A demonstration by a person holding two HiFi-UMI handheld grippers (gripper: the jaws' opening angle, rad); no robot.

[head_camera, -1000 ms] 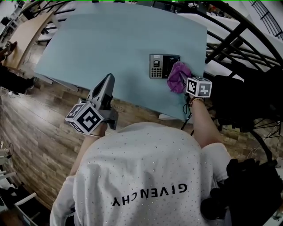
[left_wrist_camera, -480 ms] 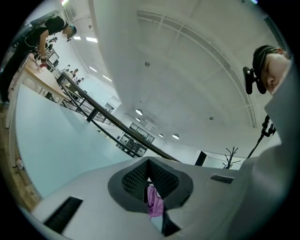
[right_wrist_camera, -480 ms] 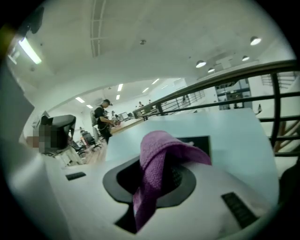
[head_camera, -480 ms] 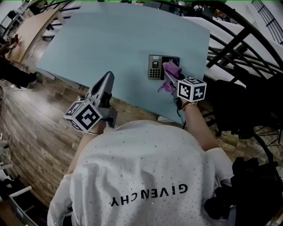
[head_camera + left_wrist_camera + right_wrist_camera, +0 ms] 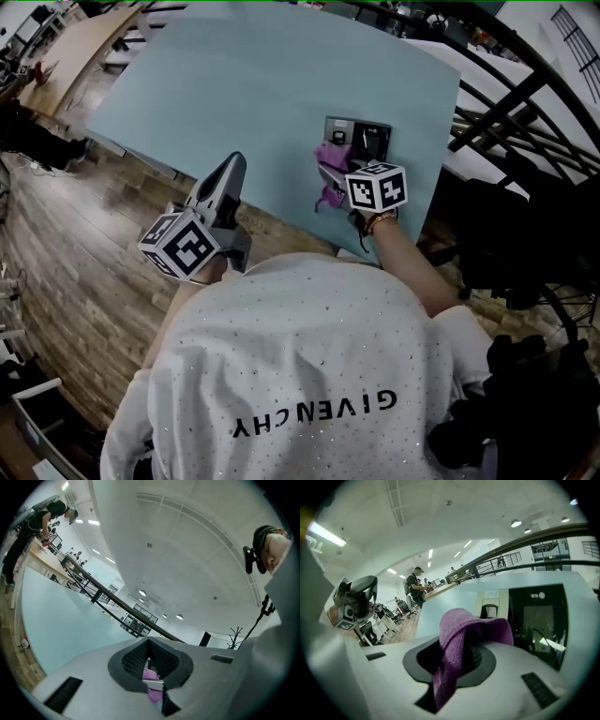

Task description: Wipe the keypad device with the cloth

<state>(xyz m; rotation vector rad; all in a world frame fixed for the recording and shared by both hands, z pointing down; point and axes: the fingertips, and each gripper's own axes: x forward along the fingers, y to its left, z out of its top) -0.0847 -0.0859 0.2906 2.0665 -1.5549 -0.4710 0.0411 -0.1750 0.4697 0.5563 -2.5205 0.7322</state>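
One gripper works: your right gripper [image 5: 335,176] is clamped on the purple cloth [image 5: 328,156], over the keypad device [image 5: 368,131] near the table's [image 5: 234,84] edge. Press flat and wipe slowly. The left gripper [image 5: 234,165], jaws together, holds nothing.

Right arm out, left back.
Right gripper [image 5: 330,172] pinches cloth [image 5: 457,639] far right; left gripper [image 5: 233,167] near, jaws together.

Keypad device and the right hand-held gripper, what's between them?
The cloth, clamped in the right hand-held gripper, sits between its jaws and the keypad device. The right gripper view shows this best.
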